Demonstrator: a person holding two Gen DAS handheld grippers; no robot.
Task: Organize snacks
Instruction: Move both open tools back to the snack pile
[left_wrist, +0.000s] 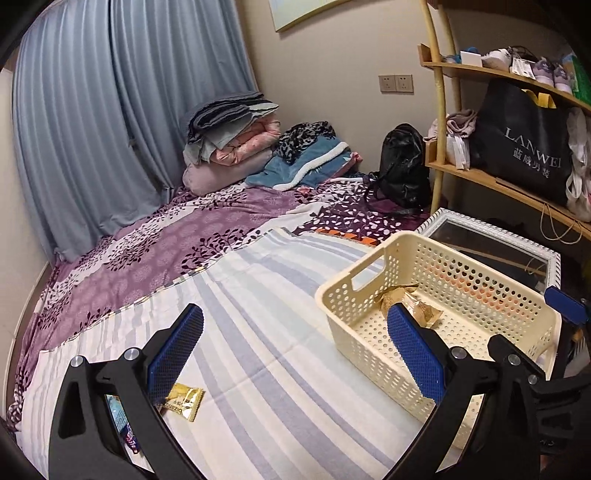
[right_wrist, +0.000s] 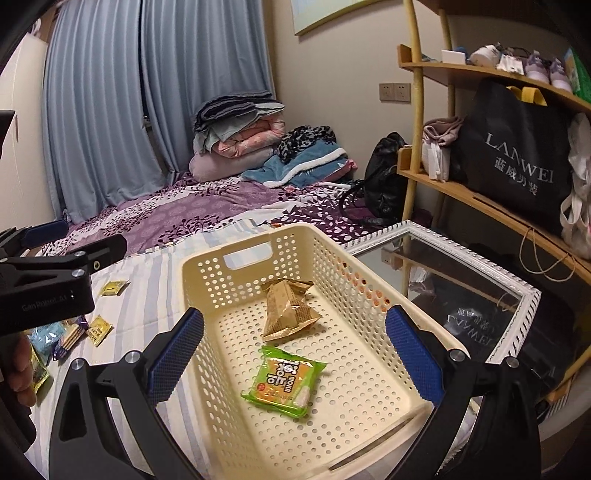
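Since the yellow sachet (left_wrist: 184, 400) lying on the striped sheet (left_wrist: 280, 369) looks light, flat and slippery, pinching a crimped edge seems best. Left gripper (left_wrist: 295, 354) hovers over it, jaws spread, empty. Right gripper (right_wrist: 295, 354), also spread, hangs above the basket (right_wrist: 369, 387) holding a green packet (right_wrist: 284, 380).

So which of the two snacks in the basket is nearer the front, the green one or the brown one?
The green packet. It lies flat nearest the right gripper, while the crumpled brown packet sits farther back in the basket.
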